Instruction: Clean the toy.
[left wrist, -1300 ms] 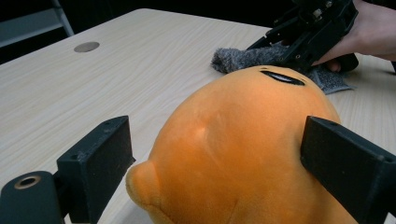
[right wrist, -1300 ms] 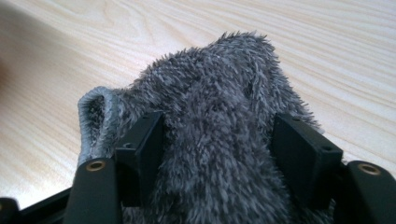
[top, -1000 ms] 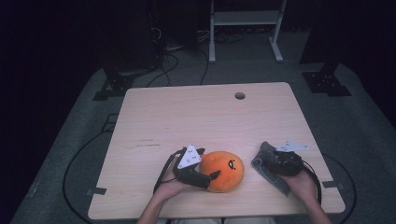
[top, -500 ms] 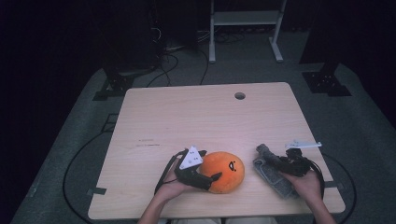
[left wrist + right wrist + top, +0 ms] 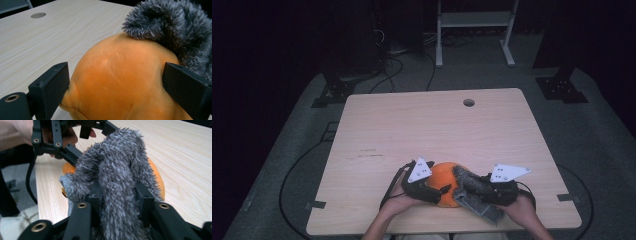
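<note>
A round orange plush toy (image 5: pixel 446 176) rests near the front edge of the wooden table (image 5: pixel 437 125). My left gripper (image 5: pixel 438 192) is shut on it, one jaw pressing each side of the orange plush (image 5: pixel 120 82). My right gripper (image 5: pixel 468 183) holds a grey fuzzy cloth (image 5: pixel 482 207) against the toy's right side. In the right gripper view the cloth (image 5: pixel 117 167) runs up between the jaws of the right gripper (image 5: pixel 118 195) and drapes over the orange plush (image 5: pixel 156 178). Those jaws have just been opening a little, with the cloth still pinched between them. The grey cloth (image 5: pixel 170 27) lies on the toy's top.
A small round hole (image 5: pixel 469 102) sits near the table's far edge. Behind the table stands a white metal frame (image 5: pixel 472 20), and cables (image 5: pixel 297 165) lie on the grey floor to the left. The person's hands come in at the table's front edge.
My right gripper has moved left and up with the grey cloth, from the table's front right onto the plush toy. The left gripper and the toy have stayed put.
</note>
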The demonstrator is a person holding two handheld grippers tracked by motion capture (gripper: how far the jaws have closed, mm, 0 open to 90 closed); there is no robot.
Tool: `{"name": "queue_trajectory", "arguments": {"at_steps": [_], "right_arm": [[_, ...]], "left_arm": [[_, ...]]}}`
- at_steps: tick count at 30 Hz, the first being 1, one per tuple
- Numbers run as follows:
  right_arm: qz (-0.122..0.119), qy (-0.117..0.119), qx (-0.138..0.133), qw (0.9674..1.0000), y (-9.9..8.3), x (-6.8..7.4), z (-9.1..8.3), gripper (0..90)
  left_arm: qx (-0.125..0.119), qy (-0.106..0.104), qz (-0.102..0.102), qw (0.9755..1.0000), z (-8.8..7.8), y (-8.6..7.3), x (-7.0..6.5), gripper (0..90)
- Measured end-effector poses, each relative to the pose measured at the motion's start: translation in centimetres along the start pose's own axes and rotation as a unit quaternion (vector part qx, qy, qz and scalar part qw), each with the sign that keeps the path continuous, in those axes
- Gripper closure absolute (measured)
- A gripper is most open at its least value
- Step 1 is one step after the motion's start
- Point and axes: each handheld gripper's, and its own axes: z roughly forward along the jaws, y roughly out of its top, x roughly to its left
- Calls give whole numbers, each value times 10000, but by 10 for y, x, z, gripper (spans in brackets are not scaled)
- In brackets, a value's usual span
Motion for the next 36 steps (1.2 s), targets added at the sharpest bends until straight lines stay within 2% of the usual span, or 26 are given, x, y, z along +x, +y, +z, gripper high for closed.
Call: {"name": "queue_trajectory", "arguments": {"at_steps": [5, 6, 7, 8, 9, 10, 11, 12, 14, 15, 22, 24, 30, 31, 32, 33, 34, 36], "right_arm": [[43, 25, -67, 10000, -3, -2, -1, 622], [0, -112, -31, 9999, -1, 2, -1, 627], [0, -112, -31, 9999, -1, 2, -1, 627], [42, -299, 61, 9995, 2, 8, -1, 642], [42, -299, 61, 9995, 2, 8, -1, 642], [91, -478, 226, 9986, 6, 14, -1, 676], [91, -478, 226, 9986, 6, 14, -1, 676], [85, -574, 267, 9980, 9, 17, 0, 691], [24, -728, 329, 9968, 13, 23, 2, 711], [24, -728, 329, 9968, 13, 23, 2, 711], [165, -637, 380, 9971, 13, 19, 1, 709], [37, -744, 393, 9964, 12, 22, 2, 709], [-15, -862, 411, 9954, 14, 23, 2, 725], [3, -943, 428, 9946, 14, 22, 1, 730], [-14, -1152, 485, 9922, 12, 20, -1, 735], [-14, -1152, 485, 9922, 12, 20, -1, 735], [105, -1221, 519, 9911, 10, 15, -3, 740], [181, -1266, 539, 9903, 10, 16, -4, 744]], "left_arm": [[-16, 31, 43, 10000, 0, 0, -2, 75], [-4, 21, 32, 10000, 0, 0, -1, 75], [2, 7, 33, 10000, 0, 0, -1, 75], [13, -6, 35, 10000, -1, 0, -1, 74], [26, -40, 29, 10000, -1, 1, 0, 74], [33, -90, 0, 10000, -2, 1, 0, 67], [73, -122, -62, 9999, -3, 2, 0, 67], [91, -209, -129, 9997, -5, 2, 2, 67], [107, -274, -83, 9995, -7, 1, 4, 67], [101, -278, -54, 9995, -7, 0, 4, 67], [-40, -76, -29, 10000, 0, -3, -1, 69], [-3, -62, 5, 10000, 0, -3, -2, 69], [34, -109, -61, 9999, -2, -2, 2, 88], [33, -99, -139, 9998, -2, -2, 3, 106], [19, -91, -207, 9997, -1, -3, 5, 119], [19, -91, -207, 9997, -1, -3, 5, 127], [4, -88, -226, 9997, -1, -3, 6, 133], [43, 25, -211, 9998, 3, -2, 5, 152]]}}
